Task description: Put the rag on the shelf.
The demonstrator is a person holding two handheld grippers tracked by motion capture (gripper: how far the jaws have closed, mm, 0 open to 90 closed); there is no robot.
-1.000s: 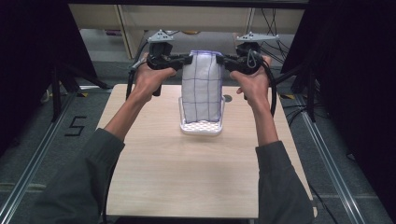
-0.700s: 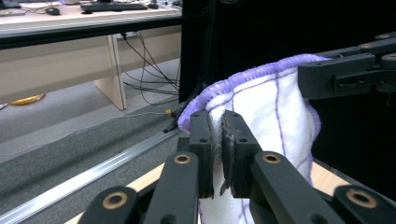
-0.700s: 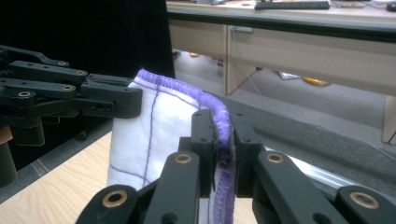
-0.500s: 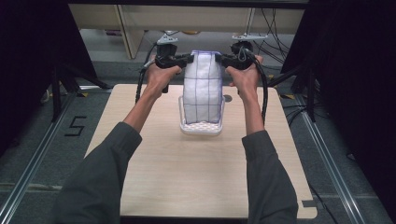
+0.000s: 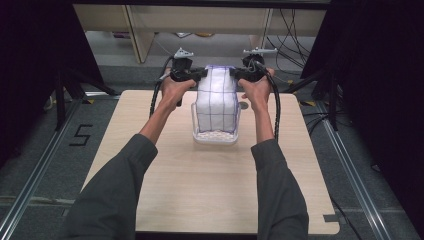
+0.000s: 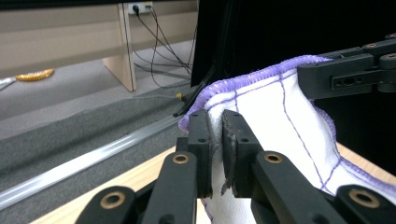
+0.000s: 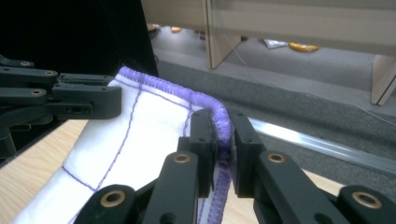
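Left claw (image 5: pixel 201 74): clamped on the left top corner of the cloth (image 5: pixel 216 100); the left gripper view shows the white fabric pinched between the two black jaws.
Right claw (image 5: pixel 234 74): clamped on the right top corner; the right gripper view shows the purple hem squeezed between its jaws.
Cloth: white with a purple stitched grid and purple hem, held up and stretched between both claws, hanging down into the basket (image 5: pixel 195 117).
Basket: clear plastic with a lattice front wall, standing on the table (image 5: pixel 165 165) near its far middle.
High view: shows the whole setup, both forearms in grey sleeves and the cables looping from the grippers.
Gripper views: each shows the other claw farther off across the cloth's top edge.
Edges: wide bare wood around the basket on all near sides; the table's far edge lies just behind the hands.
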